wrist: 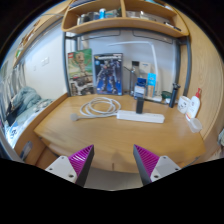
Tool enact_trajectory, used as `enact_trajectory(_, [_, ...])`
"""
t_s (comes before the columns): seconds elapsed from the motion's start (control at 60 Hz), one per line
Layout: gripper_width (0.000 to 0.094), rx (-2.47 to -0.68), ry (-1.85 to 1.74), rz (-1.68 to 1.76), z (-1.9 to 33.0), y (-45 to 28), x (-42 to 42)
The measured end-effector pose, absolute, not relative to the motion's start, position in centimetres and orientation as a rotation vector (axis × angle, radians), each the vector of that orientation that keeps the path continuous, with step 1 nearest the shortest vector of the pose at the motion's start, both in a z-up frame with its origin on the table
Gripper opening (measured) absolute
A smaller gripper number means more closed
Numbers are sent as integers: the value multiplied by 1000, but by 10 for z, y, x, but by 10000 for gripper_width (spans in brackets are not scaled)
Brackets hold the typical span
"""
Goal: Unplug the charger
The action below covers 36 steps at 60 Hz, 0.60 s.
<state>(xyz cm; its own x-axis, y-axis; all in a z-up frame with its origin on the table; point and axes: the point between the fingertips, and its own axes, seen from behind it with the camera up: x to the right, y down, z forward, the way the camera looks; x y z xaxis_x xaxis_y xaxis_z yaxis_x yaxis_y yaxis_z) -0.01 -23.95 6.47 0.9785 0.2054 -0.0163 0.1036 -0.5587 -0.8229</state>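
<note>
A white power strip (141, 117) lies on the wooden desk (110, 140), well beyond my fingers. A dark charger (140, 104) stands plugged into its top. A coiled white cable (96, 107) lies to the strip's left. My gripper (113, 163) is open and empty over the desk's near edge, its two magenta pads (78, 158) spread wide apart, with only bare desk between them.
A robot figure box (108, 73) and a poster stand against the back wall. Small bottles and items (150, 88) sit at the back right, a red-and-white object (190, 104) at the right edge. A shelf (120, 20) hangs above. A bed (22, 105) is at the left.
</note>
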Motion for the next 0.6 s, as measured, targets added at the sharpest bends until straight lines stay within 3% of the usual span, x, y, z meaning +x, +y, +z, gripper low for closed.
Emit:
enact_trajectory(0.267, [769, -2169, -101, 63, 36, -111, 59])
enact_trajectory(0.567, [664, -2066, -9, 83, 49, 18, 69])
enact_trajectory(0.6, [562, -2062, 8, 81, 50, 26, 71])
